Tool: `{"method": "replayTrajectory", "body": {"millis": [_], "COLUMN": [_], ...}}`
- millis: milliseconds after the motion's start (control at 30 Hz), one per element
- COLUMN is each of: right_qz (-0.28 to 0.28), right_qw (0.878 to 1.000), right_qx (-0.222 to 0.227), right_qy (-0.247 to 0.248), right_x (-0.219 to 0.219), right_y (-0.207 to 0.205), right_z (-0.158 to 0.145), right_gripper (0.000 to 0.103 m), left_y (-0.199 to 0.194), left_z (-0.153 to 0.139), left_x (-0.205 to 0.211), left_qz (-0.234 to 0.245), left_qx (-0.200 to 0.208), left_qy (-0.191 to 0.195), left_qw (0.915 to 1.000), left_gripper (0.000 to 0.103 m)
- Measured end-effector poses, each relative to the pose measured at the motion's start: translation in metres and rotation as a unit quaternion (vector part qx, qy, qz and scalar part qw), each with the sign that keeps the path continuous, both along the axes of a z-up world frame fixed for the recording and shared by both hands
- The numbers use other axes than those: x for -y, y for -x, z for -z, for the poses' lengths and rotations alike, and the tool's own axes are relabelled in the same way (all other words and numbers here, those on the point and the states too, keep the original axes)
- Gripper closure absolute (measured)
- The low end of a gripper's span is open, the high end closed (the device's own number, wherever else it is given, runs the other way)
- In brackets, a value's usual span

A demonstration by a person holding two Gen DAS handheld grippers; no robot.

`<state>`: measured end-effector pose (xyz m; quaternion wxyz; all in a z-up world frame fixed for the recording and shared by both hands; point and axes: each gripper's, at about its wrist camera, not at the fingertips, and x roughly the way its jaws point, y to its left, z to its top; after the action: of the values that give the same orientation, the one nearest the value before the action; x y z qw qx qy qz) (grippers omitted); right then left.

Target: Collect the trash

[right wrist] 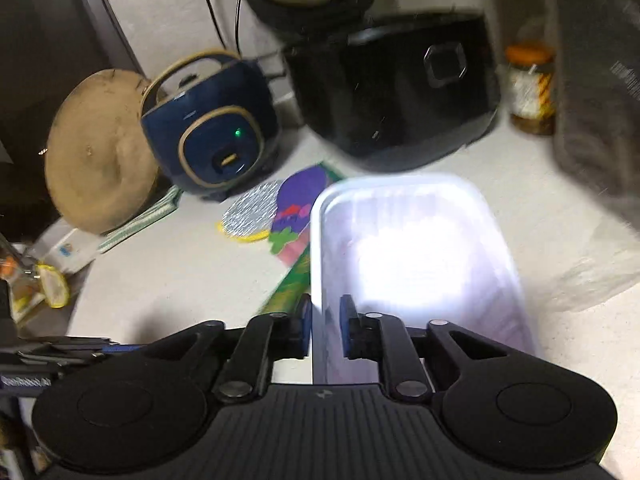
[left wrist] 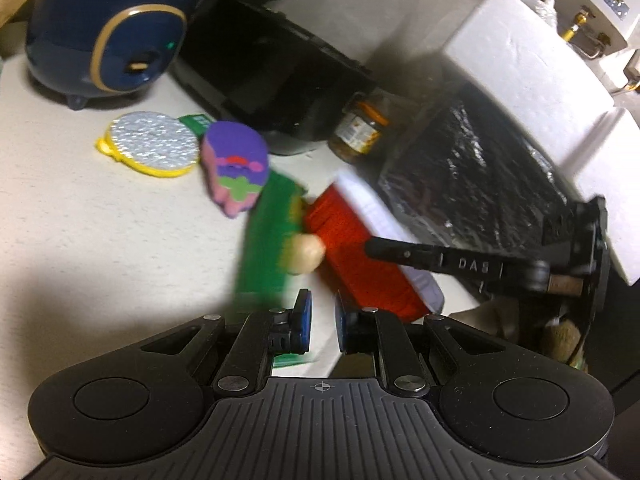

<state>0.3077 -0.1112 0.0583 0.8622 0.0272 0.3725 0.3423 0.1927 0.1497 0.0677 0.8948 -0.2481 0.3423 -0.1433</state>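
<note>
My right gripper is shut on the left wall of a tray, white inside and red outside. In the left wrist view its black finger reaches the tray from the right. A long green wrapper lies beside the tray, with a beige rounded lump on it. A purple and pink wrapper and a silver round lid with a yellow rim lie farther back. My left gripper hovers over the green wrapper's near end, its jaws close together with nothing between them.
A navy cooker, a black appliance and an orange-lidded jar stand at the back. A black plastic bag and a white foam box are on the right. A round wooden board leans at the left.
</note>
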Motion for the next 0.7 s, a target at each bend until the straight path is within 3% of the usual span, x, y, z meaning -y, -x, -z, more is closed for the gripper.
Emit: {"method": "replayTrajectory", "body": {"millis": [100,233,367,433,533,600,700], "right_qz": [0.035,0.075,0.138,0.158,0.157,0.129,0.09], "right_qw": [0.998,0.994,0.983,0.982,0.986,0.99,0.993], "right_qx": [0.047,0.073,0.118,0.102,0.038,0.006,-0.001], "right_qy": [-0.007,-0.023,-0.002,-0.001,-0.033,-0.059,-0.082], "right_x": [0.017,0.044,0.065,0.077,0.085,0.082,0.066], "right_y": [0.01,0.011,0.016,0.009,-0.001,0.003,0.018], "right_z": [-0.01,-0.016,-0.009,0.003,0.023,0.034,0.041], "right_gripper": [0.057,0.05,0.044,0.044,0.044,0.046,0.046], "left_y": [-0.004,-0.01,-0.014,-0.015,-0.015,-0.015,-0.013], "left_z": [-0.005,-0.005,0.003,0.005,0.007,0.005,0.002], "left_x": [0.009,0.018,0.028,0.032,0.036,0.037,0.036], "left_qz": [0.002,0.005,0.006,0.003,0.001,0.001,-0.013], "left_qx": [0.012,0.015,0.0,-0.004,-0.004,0.002,0.021], "left_qy": [0.012,0.022,0.023,0.021,0.025,0.025,0.013], "left_qw": [0.9999,0.9996,0.9997,0.9998,0.9997,0.9997,0.9996], "left_gripper": [0.088,0.088,0.088,0.088,0.088,0.088,0.088]}}
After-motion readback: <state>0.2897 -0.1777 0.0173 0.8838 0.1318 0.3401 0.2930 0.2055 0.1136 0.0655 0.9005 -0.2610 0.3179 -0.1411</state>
